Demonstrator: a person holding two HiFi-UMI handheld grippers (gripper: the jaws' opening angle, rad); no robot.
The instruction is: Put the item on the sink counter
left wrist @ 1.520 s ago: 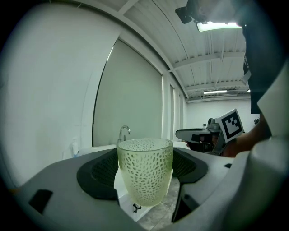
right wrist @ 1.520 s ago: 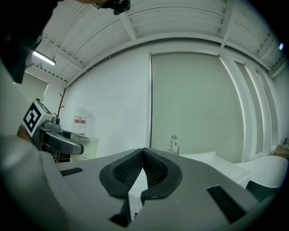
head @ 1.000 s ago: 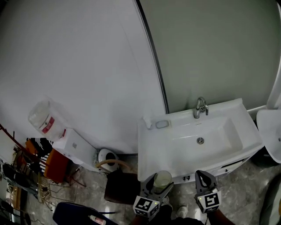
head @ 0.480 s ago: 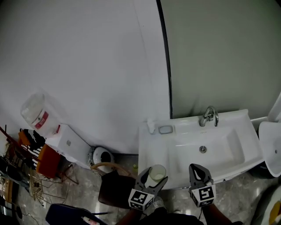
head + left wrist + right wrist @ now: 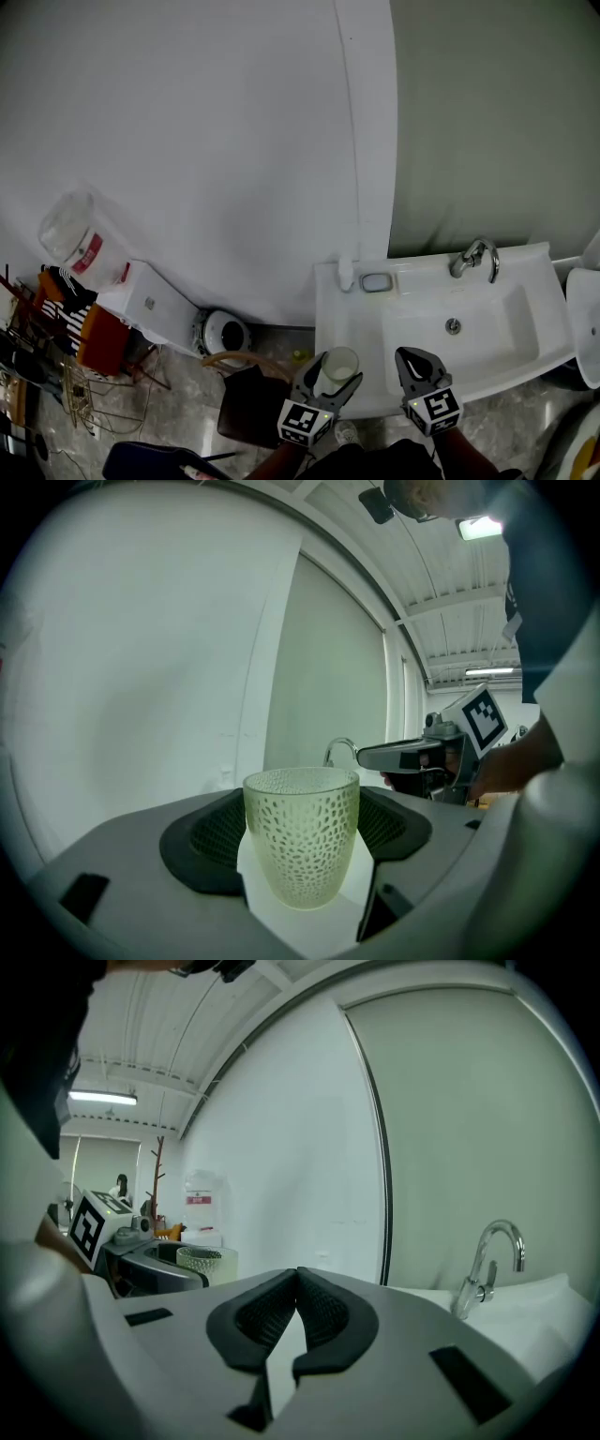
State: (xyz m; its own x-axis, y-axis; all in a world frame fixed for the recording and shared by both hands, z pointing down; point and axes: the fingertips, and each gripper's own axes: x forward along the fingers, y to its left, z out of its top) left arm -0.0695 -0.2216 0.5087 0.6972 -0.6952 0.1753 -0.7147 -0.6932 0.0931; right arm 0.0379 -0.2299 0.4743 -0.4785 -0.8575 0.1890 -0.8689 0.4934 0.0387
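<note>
A pale green textured glass cup (image 5: 302, 834) stands upright between the jaws of my left gripper (image 5: 302, 829), which is shut on it. From above, the cup (image 5: 337, 367) and the left gripper (image 5: 322, 380) hover at the front left edge of the white sink counter (image 5: 349, 323). My right gripper (image 5: 417, 367) is shut and holds nothing, over the counter's front edge before the basin. In the right gripper view its pads (image 5: 298, 1312) meet, and the cup (image 5: 205, 1261) shows at the left.
A chrome tap (image 5: 475, 255) stands at the back of the basin (image 5: 469, 328). A soap dish (image 5: 376, 281) and a small white bottle (image 5: 346, 274) sit at the counter's back left. A white toilet (image 5: 159, 309), a dark stool (image 5: 249, 401) and a rack (image 5: 56, 347) stand on the floor to the left.
The view has swung left, so the sink now lies further right and lower. Both grippers keep their hold and spacing; the cup sits over the counter's front left edge.
</note>
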